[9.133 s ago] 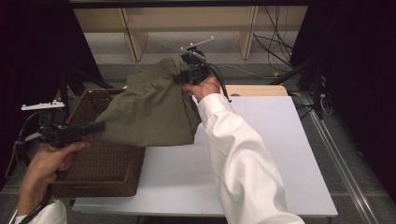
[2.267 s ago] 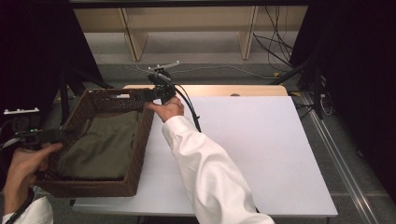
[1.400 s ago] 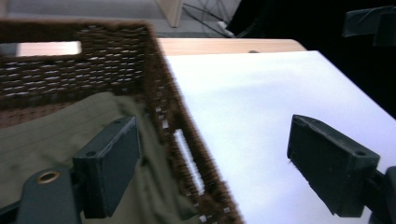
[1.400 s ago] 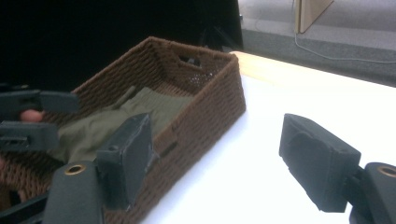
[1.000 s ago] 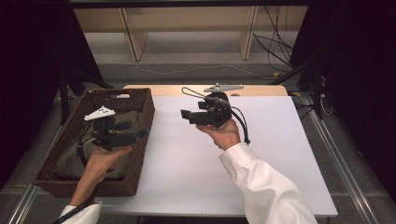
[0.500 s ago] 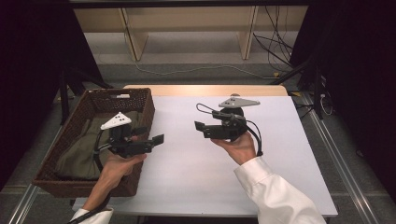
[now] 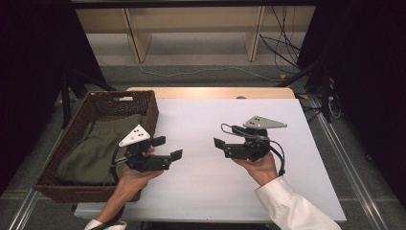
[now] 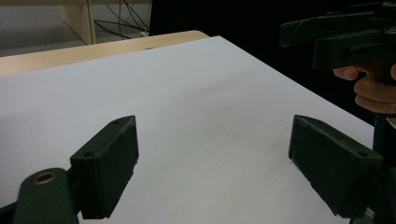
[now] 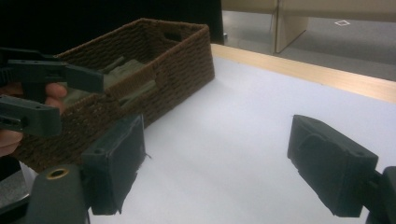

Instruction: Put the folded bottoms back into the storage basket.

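An olive green cloth [image 7: 98, 146] lies folded inside a brown wicker basket [image 7: 152, 108] at the table's left side. My left gripper [image 7: 167, 147] hovers just right of the basket, open and empty, pointing right. Its own view has the jaws wide apart [image 8: 217, 163] over bare white table. My right gripper [image 7: 221, 147] is held over the middle of the table, pointing left at the other one, open and empty. From the right gripper view, between the spread jaws [image 9: 215, 172], the basket [image 9: 187, 65] and the cloth [image 9: 119, 70] lie ahead.
The white tabletop [image 7: 210, 191] has a wooden strip [image 7: 210, 92] along its far edge. Beyond it stand light wooden shelf legs [image 7: 136, 38] and loose cables [image 7: 282, 52] on the floor. Dark curtains flank both sides.
The cloth went from hanging between both grippers into the basket and was let go. Since then both grippers have drawn back toward the person over the white table, facing each other.
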